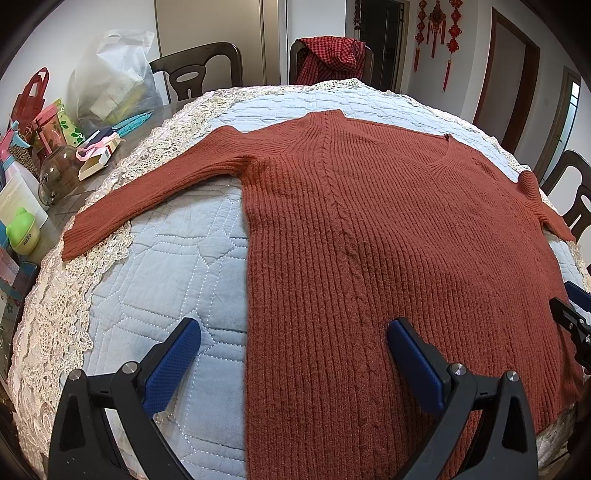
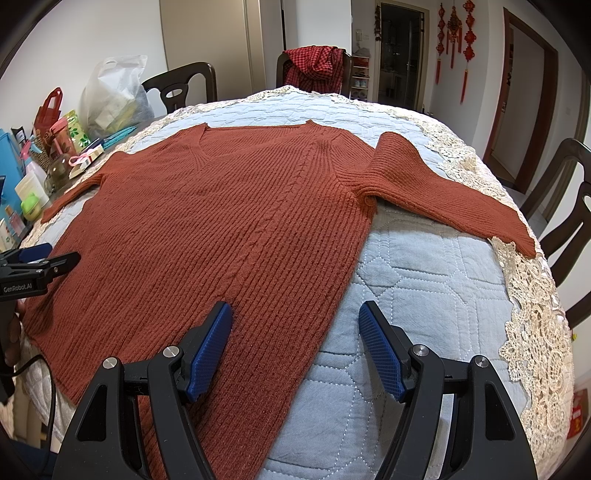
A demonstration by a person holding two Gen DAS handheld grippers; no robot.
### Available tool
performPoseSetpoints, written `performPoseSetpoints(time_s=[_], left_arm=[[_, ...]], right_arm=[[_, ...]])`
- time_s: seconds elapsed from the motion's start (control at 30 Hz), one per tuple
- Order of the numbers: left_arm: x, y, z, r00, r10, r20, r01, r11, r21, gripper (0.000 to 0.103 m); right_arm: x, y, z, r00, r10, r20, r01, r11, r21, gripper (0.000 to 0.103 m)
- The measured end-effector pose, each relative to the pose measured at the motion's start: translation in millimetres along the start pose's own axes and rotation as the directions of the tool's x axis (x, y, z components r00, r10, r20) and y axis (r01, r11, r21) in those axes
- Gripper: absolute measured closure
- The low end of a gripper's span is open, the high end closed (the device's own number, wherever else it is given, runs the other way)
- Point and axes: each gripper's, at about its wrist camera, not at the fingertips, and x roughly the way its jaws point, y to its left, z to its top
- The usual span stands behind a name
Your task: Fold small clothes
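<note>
Beyond both spread, empty tools, left tool (image 1: 293, 341) and right tool (image 2: 295, 325), sweater (image 1: 369, 221) lies flat; clutter (image 1: 48, 147) crowds counter's (image 1: 159, 114) far-left edge.

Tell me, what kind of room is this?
Most likely a dining room at home. A big table under a quilted, lace-edged cover is ringed by dark wooden dining chairs, red knot ornaments hang on the wall, and a rust-red sweater lies spread out for folding.

White lettering "GenRobot.AI" stands on the black plastic left gripper (image 2: 55, 258) body, at the frame's left edge.
</note>
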Motion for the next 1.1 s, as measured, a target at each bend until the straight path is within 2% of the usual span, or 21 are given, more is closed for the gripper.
performPoseSetpoints(time_s=[1.1], left_arm=[[-0.6, 0.8, 0.7, 1.0, 0.003, 0.004, -0.003, 1.0, -0.002, 0.0]], right_arm=[[0.5, 0.3, 1.4, 1.0, 0.001, -0.011, -0.001, 1.0, 0.0, 0.032]])
